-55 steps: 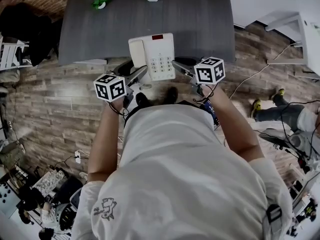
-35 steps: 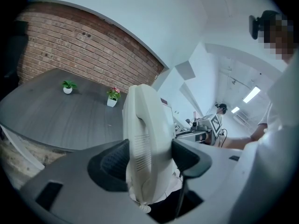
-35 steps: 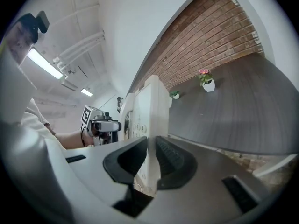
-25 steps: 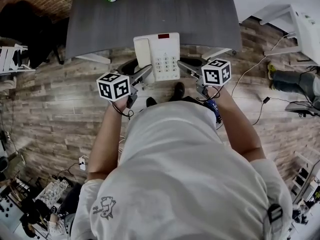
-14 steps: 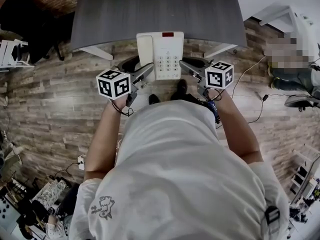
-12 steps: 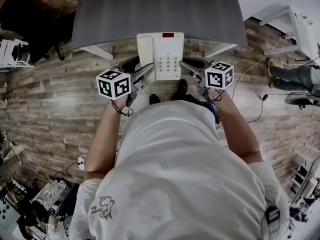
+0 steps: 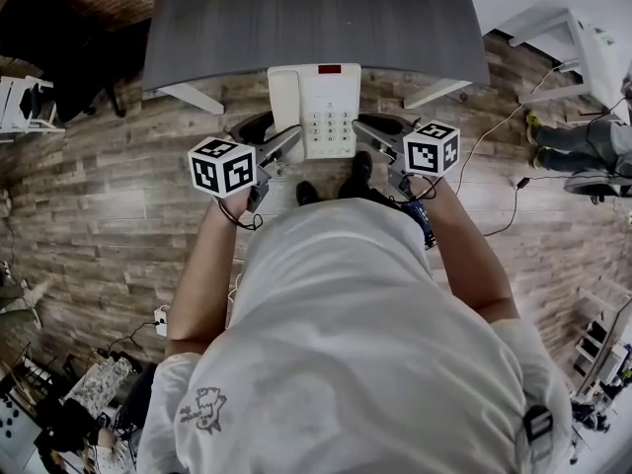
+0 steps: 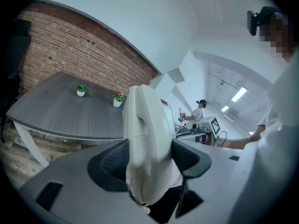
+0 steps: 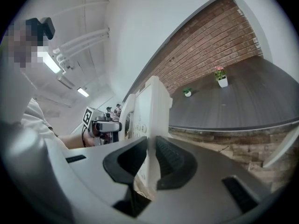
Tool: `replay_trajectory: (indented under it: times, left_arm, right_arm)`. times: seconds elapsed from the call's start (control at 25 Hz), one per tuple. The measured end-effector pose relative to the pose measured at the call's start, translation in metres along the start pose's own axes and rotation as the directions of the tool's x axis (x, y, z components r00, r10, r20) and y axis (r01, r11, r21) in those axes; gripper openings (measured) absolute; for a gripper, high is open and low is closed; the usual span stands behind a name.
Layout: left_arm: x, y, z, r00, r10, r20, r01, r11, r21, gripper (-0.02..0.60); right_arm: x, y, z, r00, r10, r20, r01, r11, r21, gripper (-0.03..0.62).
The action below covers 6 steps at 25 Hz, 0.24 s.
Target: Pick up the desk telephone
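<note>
The desk telephone (image 7: 318, 107) has drawn back from the grey table (image 7: 296, 28) and hangs at its near edge, apparently clear. The left gripper (image 7: 284, 144), spread wide, pinches the handset side; the right gripper (image 7: 365, 129) nips the thin opposite edge. Potted plants (image 8: 81, 90) stand far back; the person's shoes (image 7: 360, 169) show below.

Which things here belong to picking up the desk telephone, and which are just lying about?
Job in hand: desk telephone; left gripper and right gripper, both clamped on it.
Lying about: green potted plant; flowering potted plant; grey table.
</note>
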State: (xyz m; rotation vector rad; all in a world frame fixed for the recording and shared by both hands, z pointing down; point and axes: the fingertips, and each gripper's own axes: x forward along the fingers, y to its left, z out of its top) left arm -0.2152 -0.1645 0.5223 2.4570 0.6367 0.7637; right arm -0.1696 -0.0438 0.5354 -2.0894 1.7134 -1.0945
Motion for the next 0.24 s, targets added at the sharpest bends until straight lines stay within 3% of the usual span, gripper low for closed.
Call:
replay_trajectory:
  times: [0.24]
  left_arm:
    - [0.0008,0.0031,0.0015,1.000,-0.002,-0.004,0.002,1.000,0.003,0.302]
  right_arm:
    - [0.0030,-0.0016,-0.0004,1.000,0.000,-0.003,0.000,1.000,0.007,0.066]
